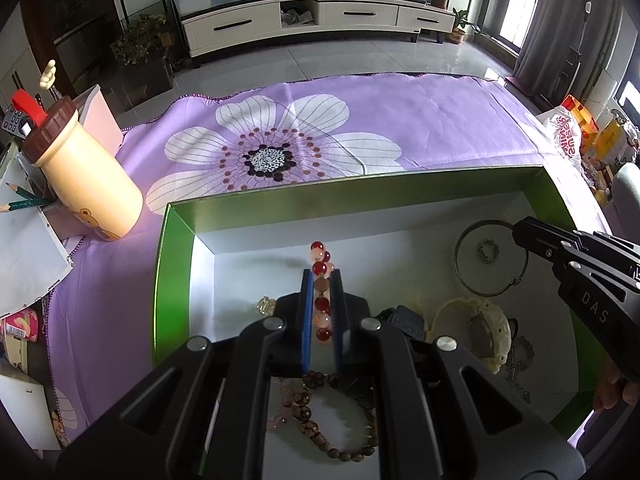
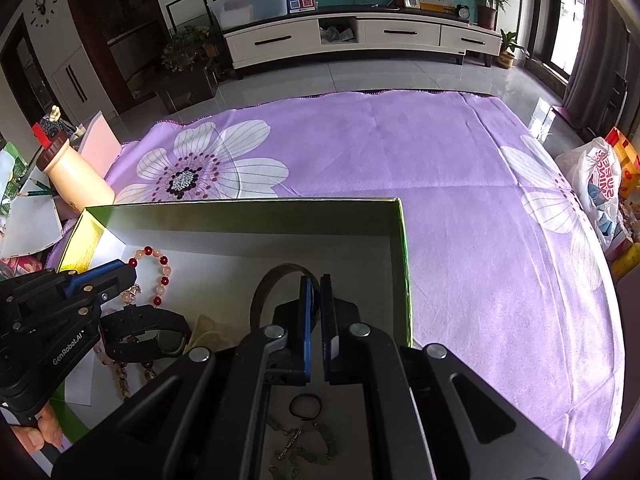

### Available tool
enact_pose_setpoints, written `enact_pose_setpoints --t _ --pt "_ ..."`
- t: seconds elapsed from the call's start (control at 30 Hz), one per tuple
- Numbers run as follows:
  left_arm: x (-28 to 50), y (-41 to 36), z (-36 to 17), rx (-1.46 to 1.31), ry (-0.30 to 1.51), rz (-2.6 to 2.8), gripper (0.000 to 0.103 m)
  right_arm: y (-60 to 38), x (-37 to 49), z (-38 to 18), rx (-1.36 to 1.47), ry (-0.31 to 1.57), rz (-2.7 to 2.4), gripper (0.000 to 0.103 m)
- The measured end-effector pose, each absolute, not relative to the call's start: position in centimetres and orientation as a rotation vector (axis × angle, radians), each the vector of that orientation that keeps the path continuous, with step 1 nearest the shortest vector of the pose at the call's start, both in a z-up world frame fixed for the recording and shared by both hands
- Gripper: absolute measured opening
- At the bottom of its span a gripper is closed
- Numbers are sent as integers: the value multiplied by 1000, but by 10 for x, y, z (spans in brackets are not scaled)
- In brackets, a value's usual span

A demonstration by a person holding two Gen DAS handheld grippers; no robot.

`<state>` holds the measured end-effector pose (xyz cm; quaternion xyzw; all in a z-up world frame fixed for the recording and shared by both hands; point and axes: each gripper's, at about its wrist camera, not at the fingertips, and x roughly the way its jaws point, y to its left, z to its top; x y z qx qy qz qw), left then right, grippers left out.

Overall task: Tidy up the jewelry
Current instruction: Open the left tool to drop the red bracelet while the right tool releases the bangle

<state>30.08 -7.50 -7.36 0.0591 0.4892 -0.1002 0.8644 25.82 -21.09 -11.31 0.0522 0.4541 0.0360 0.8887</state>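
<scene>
A green box with a white floor lies on a purple flowered cloth and holds jewelry. My left gripper is shut on a red-and-pink bead bracelet, whose beads run up between the blue pads. My right gripper is shut on the rim of a thin dark metal bangle. Also in the box are a brown bead bracelet, a cream bangle, a black watch, a small ring and a chain.
A cream bottle with a brown cap stands left of the box, beside pencils and papers. A printed plastic bag sits at the cloth's right edge. Purple cloth stretches beyond the box. A person's fingers hold the left gripper's handle.
</scene>
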Motion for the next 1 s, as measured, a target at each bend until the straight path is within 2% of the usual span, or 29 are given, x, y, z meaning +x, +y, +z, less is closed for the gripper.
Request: enact_pose_setpoints --t 1.0 --pt "301 -73 -75 123 1029 -199 8 -203 255 -115 28 937 49 4"
